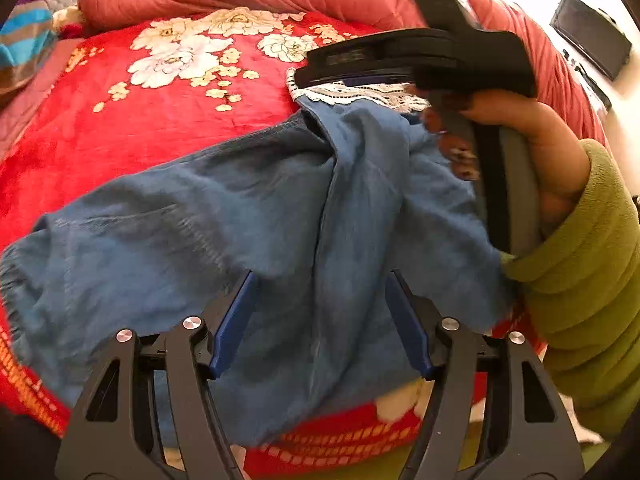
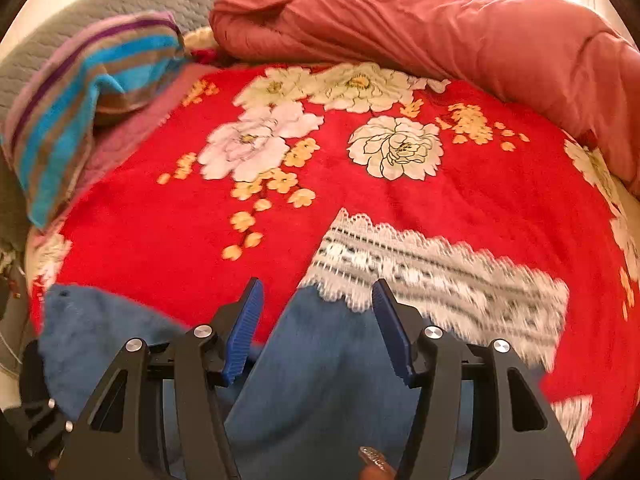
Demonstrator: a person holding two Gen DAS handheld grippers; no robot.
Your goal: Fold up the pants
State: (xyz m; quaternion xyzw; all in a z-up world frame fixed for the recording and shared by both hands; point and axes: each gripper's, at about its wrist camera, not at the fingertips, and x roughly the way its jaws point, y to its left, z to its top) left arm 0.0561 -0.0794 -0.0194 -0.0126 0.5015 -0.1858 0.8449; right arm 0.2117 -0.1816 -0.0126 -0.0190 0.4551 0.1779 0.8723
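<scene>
While the blue pants (image 1: 248, 216) lie rumpled across the red floral blanket (image 1: 152, 120), I see my left gripper (image 1: 320, 320) with its fingers (image 1: 236, 320) spread apart above the cloth, gripping nothing. My right gripper (image 2: 318, 324) also stands parted over the lace-trimmed hem (image 2: 440, 272); motion blur there leaves contact unclear, though nothing seems pinched.
</scene>
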